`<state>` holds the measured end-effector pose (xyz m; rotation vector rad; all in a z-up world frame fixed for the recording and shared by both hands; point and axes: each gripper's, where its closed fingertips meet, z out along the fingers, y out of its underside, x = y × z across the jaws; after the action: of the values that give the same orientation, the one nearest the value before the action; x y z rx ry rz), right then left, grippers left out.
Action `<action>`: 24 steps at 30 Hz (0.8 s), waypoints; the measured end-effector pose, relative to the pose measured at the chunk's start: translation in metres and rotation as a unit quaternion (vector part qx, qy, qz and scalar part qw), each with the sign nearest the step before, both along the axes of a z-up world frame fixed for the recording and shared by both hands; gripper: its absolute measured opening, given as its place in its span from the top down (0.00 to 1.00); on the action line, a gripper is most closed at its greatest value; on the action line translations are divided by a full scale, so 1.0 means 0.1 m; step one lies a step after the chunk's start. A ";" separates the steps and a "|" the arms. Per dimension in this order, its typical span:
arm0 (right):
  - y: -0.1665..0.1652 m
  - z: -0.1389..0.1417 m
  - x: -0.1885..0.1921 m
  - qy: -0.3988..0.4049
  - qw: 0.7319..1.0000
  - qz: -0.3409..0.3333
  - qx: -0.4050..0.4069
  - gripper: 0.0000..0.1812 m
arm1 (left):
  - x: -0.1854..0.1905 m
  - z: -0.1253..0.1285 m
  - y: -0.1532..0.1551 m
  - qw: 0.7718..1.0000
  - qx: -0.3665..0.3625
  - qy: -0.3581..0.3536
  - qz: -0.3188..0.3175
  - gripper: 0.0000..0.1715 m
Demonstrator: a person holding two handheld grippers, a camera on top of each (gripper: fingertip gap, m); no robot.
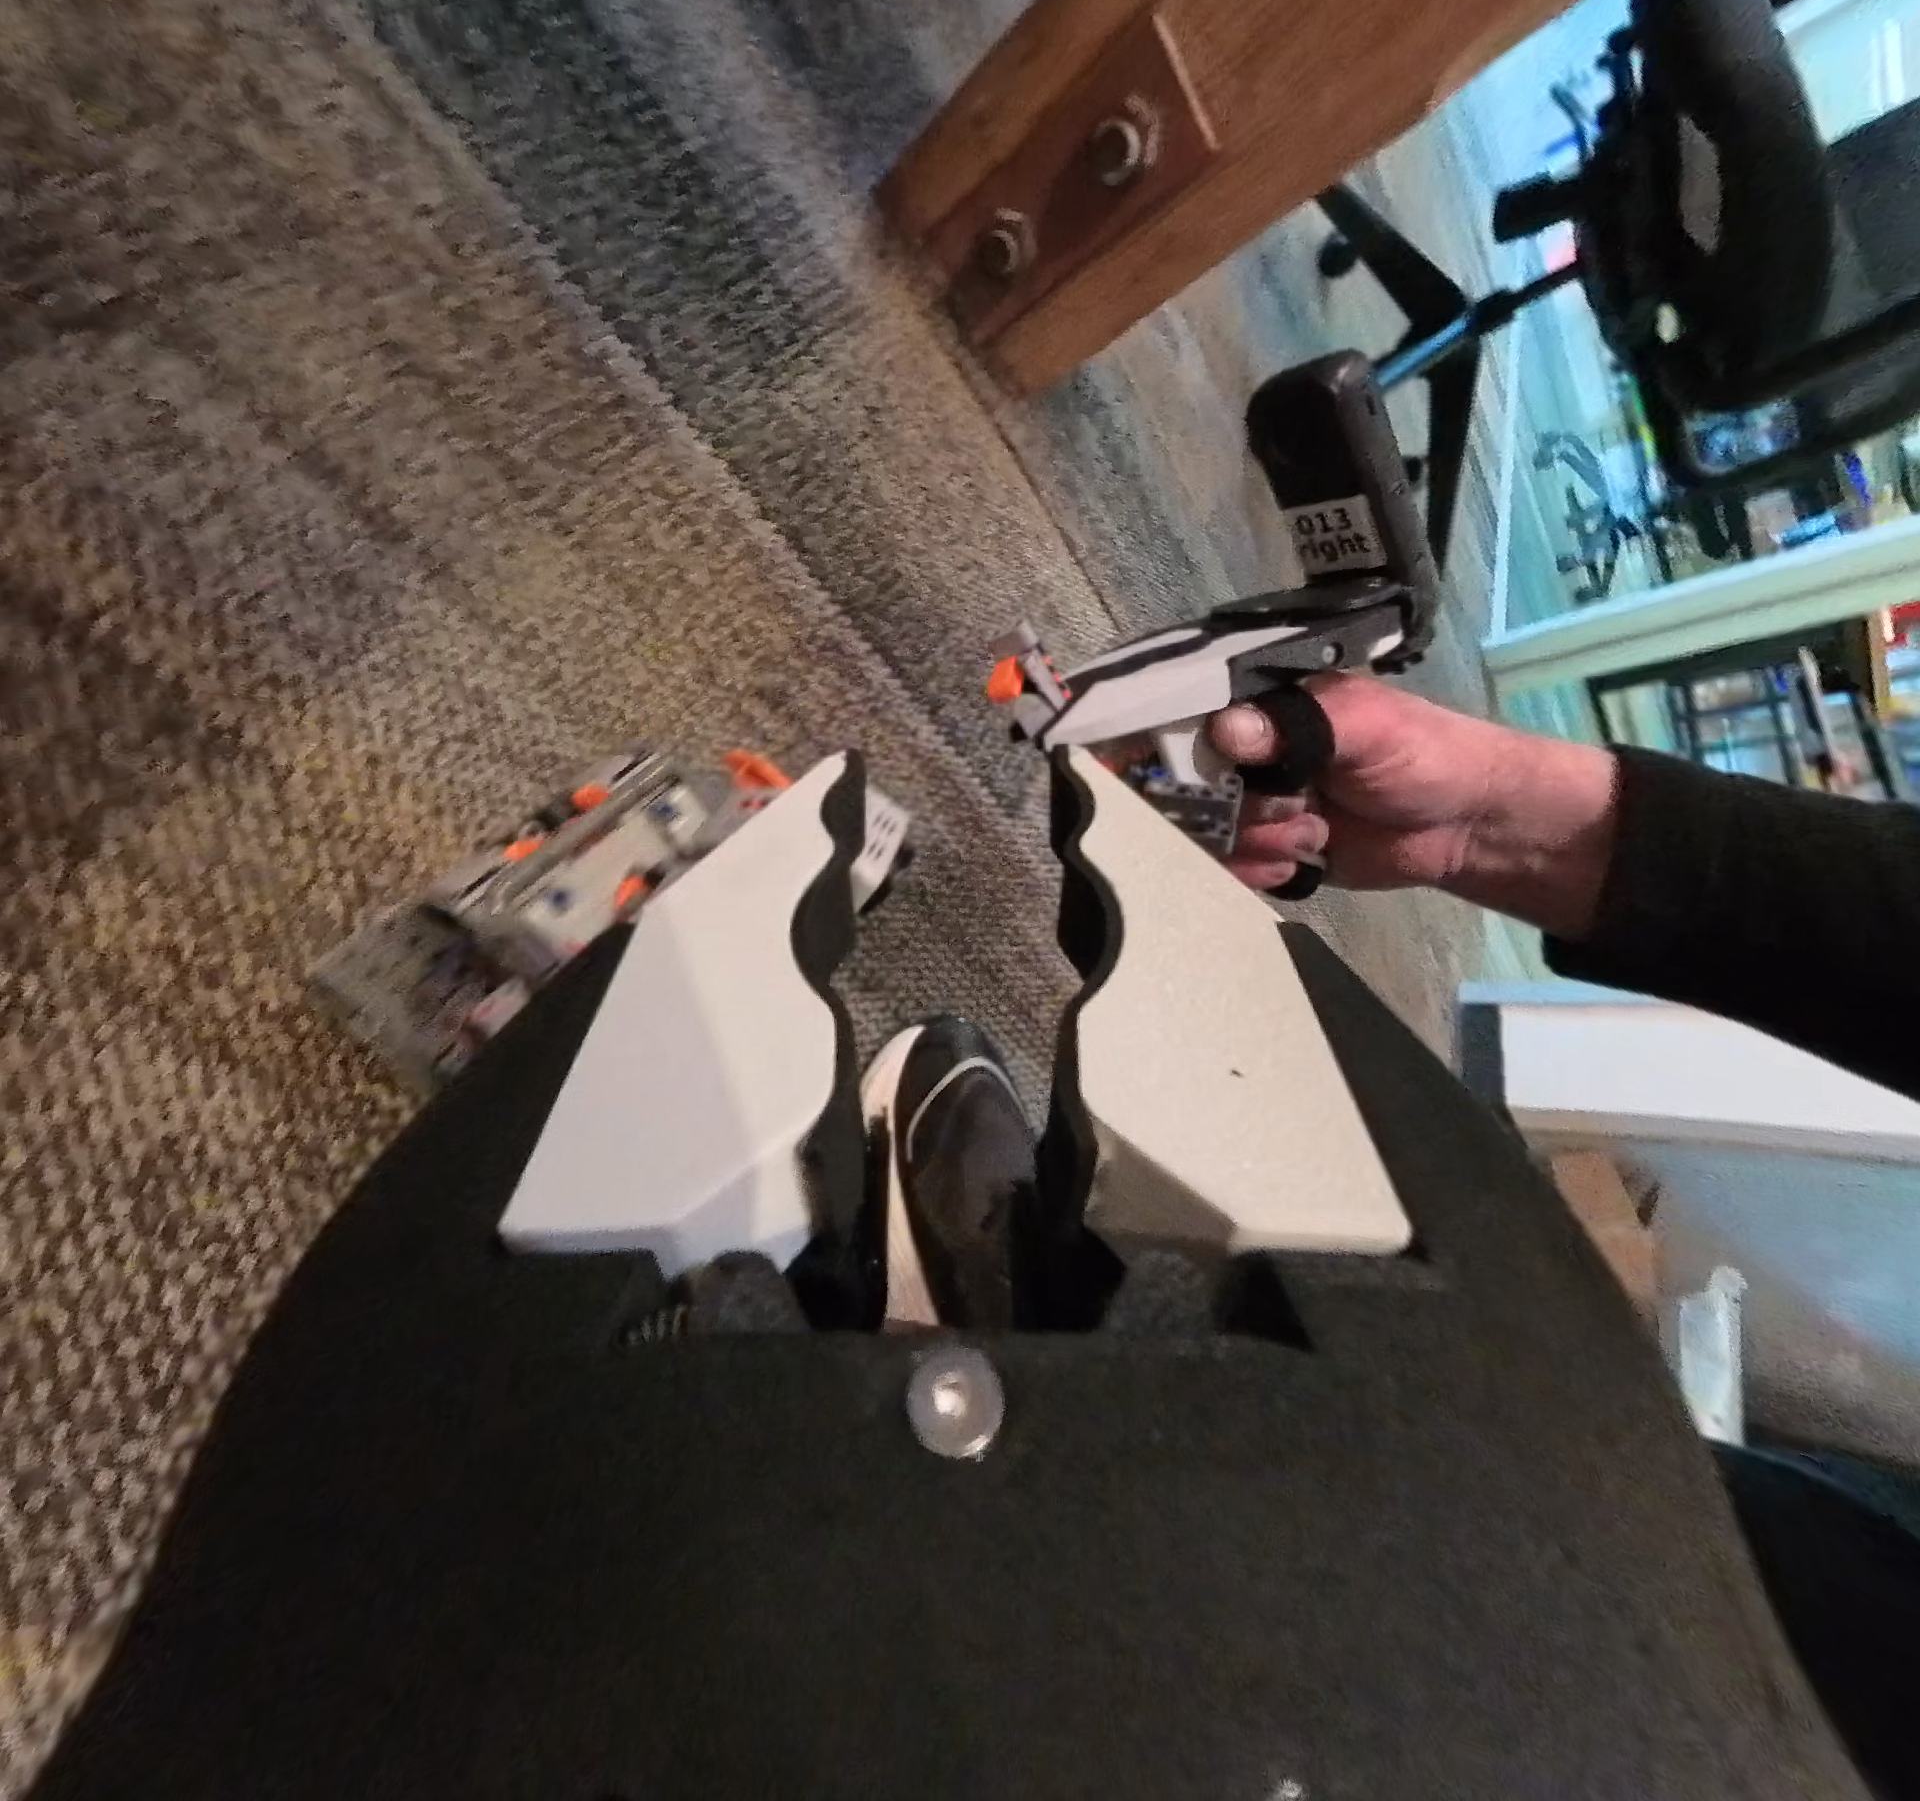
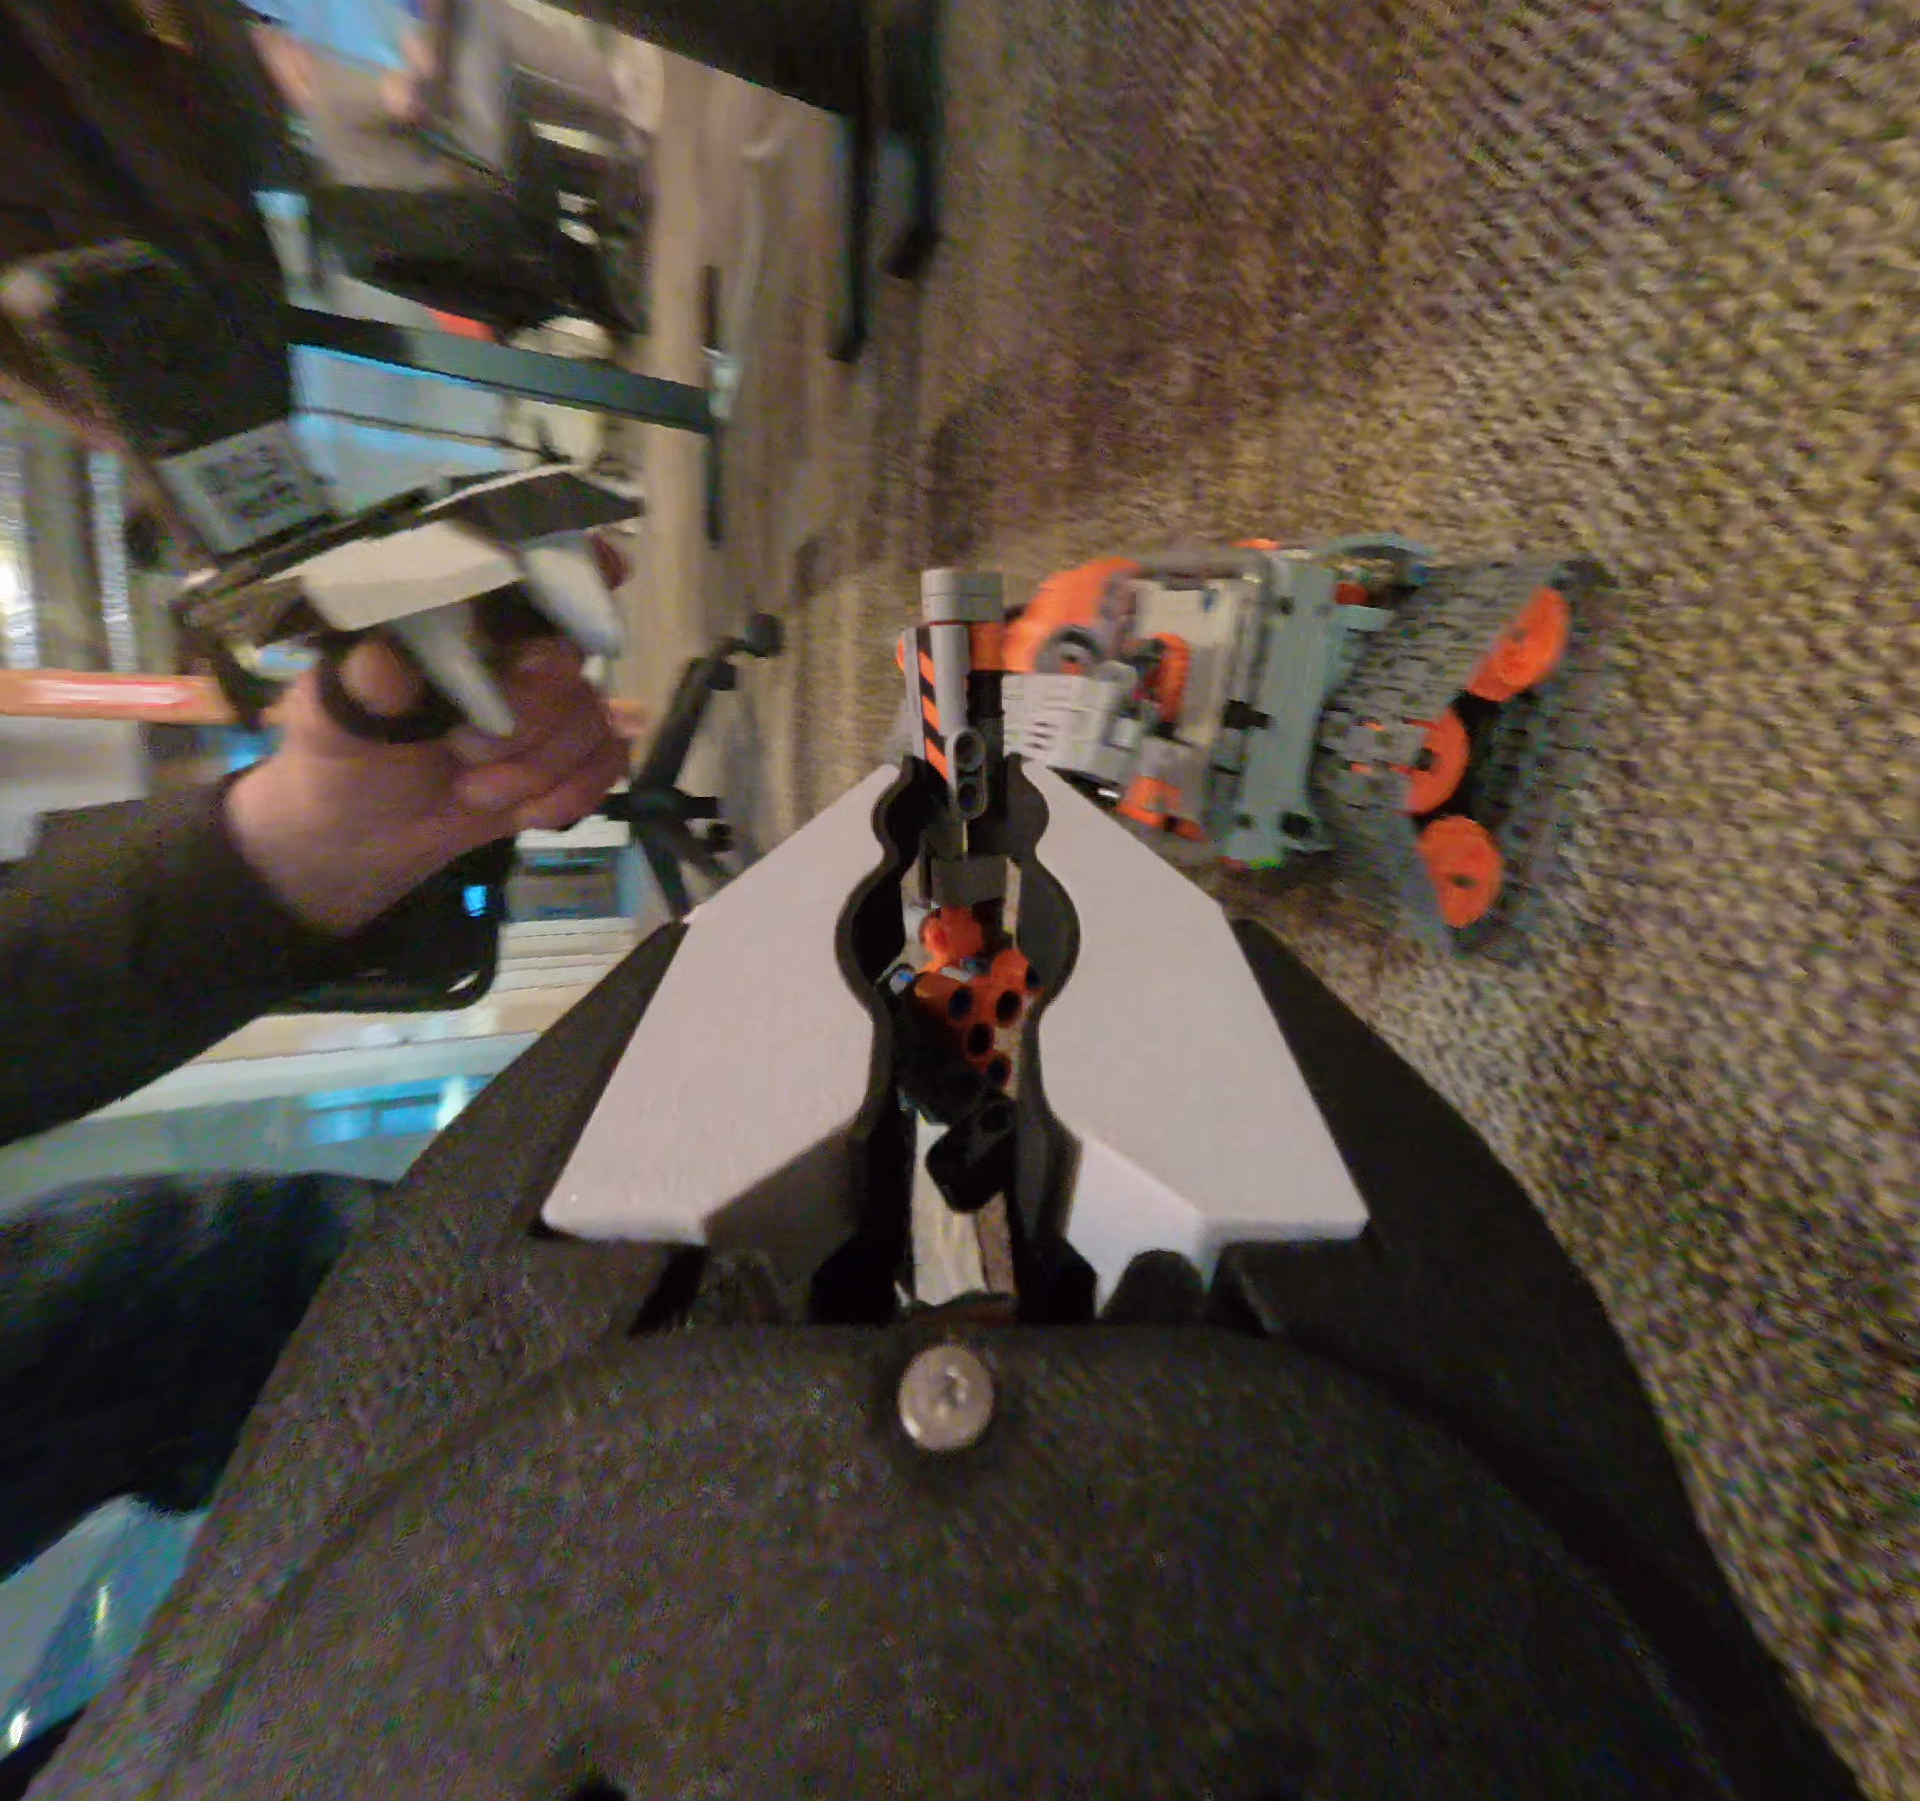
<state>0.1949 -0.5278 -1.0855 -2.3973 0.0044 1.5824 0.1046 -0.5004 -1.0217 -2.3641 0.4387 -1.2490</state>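
A tracked toy vehicle (image 2: 1299,712) built of grey and orange bricks lies on the carpet; it also shows in the left wrist view (image 1: 582,868), just beyond my left finger. My right gripper (image 2: 961,775) is shut on a grey, black and orange brick arm piece (image 2: 961,691), held off the carpet close to the vehicle. The piece sticks out past the fingertips and runs back between the pads. In the left wrist view the right gripper (image 1: 1039,712) and its piece (image 1: 1023,676) are just ahead of my right finger. My left gripper (image 1: 956,775) is open and empty, with a shoe (image 1: 945,1159) below it.
Mottled brown-grey carpet (image 1: 364,401) fills both views. A wooden beam with two bolts (image 1: 1091,141) stands behind. A black office chair (image 1: 1714,193) and shelving are at the right. A hand in a dark sleeve (image 1: 1403,795) holds the right gripper. The left gripper (image 2: 556,681) shows at the left. Across from one pair of fingers to the other is roughly 12 cm.
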 end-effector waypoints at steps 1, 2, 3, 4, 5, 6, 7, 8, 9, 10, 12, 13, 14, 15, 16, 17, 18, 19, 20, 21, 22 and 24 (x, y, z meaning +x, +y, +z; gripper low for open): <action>0.01 0.15 -0.02 0.027 0.999 0.004 0.016 0.93 | 0.14 0.06 0.02 1.000 0.003 -0.007 -0.014 0.81; 0.01 0.28 -0.05 0.054 0.998 0.005 0.024 0.93 | 0.29 0.10 0.02 0.999 0.002 -0.017 -0.030 0.82; 0.01 0.40 -0.09 0.078 0.997 0.008 0.025 0.93 | 0.42 0.11 0.00 0.999 -0.006 -0.021 -0.043 0.83; 0.00 0.49 -0.11 0.090 0.995 0.012 0.031 0.93 | 0.54 0.12 -0.03 0.998 -0.014 -0.027 -0.052 0.83; 0.00 0.53 -0.12 0.080 0.996 0.018 0.044 0.93 | 0.65 0.14 -0.08 0.997 -0.024 -0.037 -0.065 0.82; -0.01 0.57 -0.13 0.066 0.995 0.032 0.062 0.93 | 0.71 0.13 -0.12 0.996 -0.037 -0.033 -0.071 0.83; -0.04 0.61 -0.15 0.054 0.994 0.049 0.077 0.93 | 0.75 0.12 -0.11 0.997 -0.041 -0.029 -0.062 0.84; -0.06 0.64 -0.16 0.041 0.994 0.062 0.086 0.93 | 0.78 0.13 -0.10 0.997 -0.049 -0.032 -0.052 0.84; -0.09 0.67 -0.18 0.031 0.992 0.078 0.095 0.93 | 0.81 0.15 -0.11 0.996 -0.063 -0.043 -0.045 0.84; -0.11 0.72 -0.20 0.022 0.990 0.090 0.109 0.93 | 0.84 0.15 -0.13 0.995 -0.075 -0.048 -0.044 0.87; -0.12 0.75 -0.20 0.007 0.989 0.099 0.111 0.93 | 0.89 0.19 -0.17 0.992 -0.094 -0.064 -0.047 0.92; -0.13 0.77 -0.21 0.011 0.989 0.102 0.110 0.93 | 0.91 0.22 -0.18 0.991 -0.103 -0.072 -0.046 0.92; -0.12 0.78 -0.20 0.010 0.989 0.099 0.112 0.93 | 0.92 0.23 -0.16 0.991 -0.106 -0.072 -0.042 0.92; -0.10 0.77 -0.19 -0.001 0.989 0.095 0.115 0.93 | 0.91 0.22 -0.15 0.991 -0.114 -0.064 -0.037 0.92; -0.07 0.75 -0.18 -0.018 0.988 0.091 0.122 0.92 | 0.92 0.21 -0.14 0.989 -0.131 -0.062 -0.029 0.92; -0.03 0.72 -0.15 -0.050 0.987 0.081 0.130 0.85 | 0.91 0.19 -0.13 0.987 -0.151 -0.060 -0.014 0.92; 0.02 0.69 -0.09 -0.101 0.981 0.075 0.145 0.79 | 0.90 0.15 -0.10 0.984 -0.169 -0.051 0.004 0.92; 0.05 0.69 -0.04 -0.157 0.968 0.083 0.176 0.80 | 0.87 0.12 -0.08 0.982 -0.181 -0.041 0.019 0.92; 0.06 0.71 -0.01 -0.216 0.946 0.104 0.218 0.81 | 0.86 0.10 -0.08 0.978 -0.202 -0.037 0.031 0.92; 0.07 0.74 0.01 -0.273 0.919 0.126 0.256 0.81 | 0.86 0.07 -0.08 0.972 -0.228 -0.033 0.046 0.92; 0.07 0.75 0.01 -0.320 0.893 0.150 0.278 0.81 | 0.85 0.05 -0.08 0.966 -0.248 -0.029 0.061 0.92; 0.07 0.79 -0.03 -0.371 0.861 0.177 0.298 0.81 | 0.86 0.01 -0.09 0.959 -0.271 -0.013 0.080 0.92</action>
<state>0.1922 -0.5207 -1.0067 -2.3641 -0.9659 0.5059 0.1911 -0.5090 -1.0208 -2.7506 -0.1282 -1.4606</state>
